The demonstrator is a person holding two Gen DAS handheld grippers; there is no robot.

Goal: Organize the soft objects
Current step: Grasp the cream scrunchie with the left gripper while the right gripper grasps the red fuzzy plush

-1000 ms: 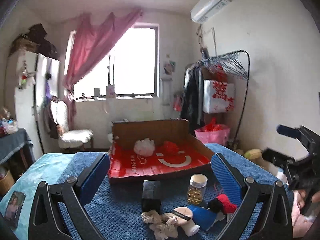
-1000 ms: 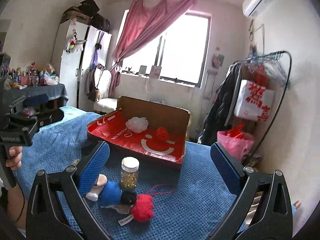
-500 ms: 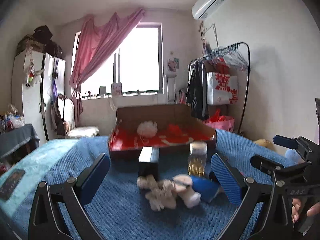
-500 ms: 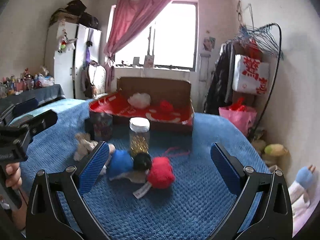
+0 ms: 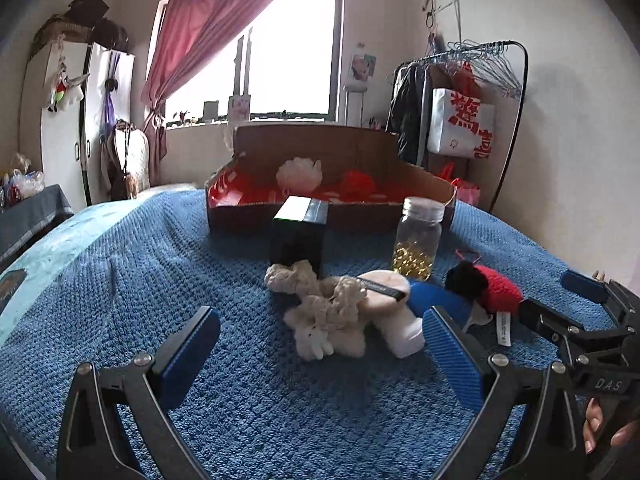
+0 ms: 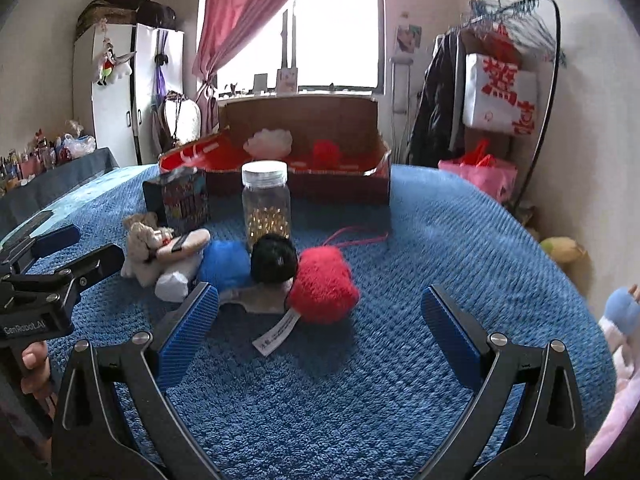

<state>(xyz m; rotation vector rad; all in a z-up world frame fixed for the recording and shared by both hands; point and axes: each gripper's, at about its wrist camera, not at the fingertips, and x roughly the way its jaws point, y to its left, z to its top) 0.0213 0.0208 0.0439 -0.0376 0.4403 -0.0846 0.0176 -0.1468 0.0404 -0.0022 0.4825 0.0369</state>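
A cream plush toy (image 5: 320, 312) (image 6: 140, 244) lies on the blue blanket (image 5: 160, 280), just ahead of my open left gripper (image 5: 320, 356). Beside it lie a beige puff with a black band (image 5: 384, 286), a blue pompom (image 6: 224, 262), a black pompom (image 6: 274, 258) and a red plush heart (image 6: 322, 288) (image 5: 498, 290). My open right gripper (image 6: 320, 320) sits low, right in front of the heart. The cardboard box (image 5: 328, 184) (image 6: 304, 148) behind holds a white puff (image 5: 300, 172) and a red puff (image 5: 356, 182).
A glass jar of gold bits (image 5: 418, 236) (image 6: 266, 204) and a dark box (image 5: 298, 234) (image 6: 182, 200) stand between the toys and the cardboard box. A clothes rack (image 5: 480, 100) stands at the right wall. The bed edge falls away at right.
Both grippers have dropped low and moved forward toward the pile of soft toys. Both stay open and empty.
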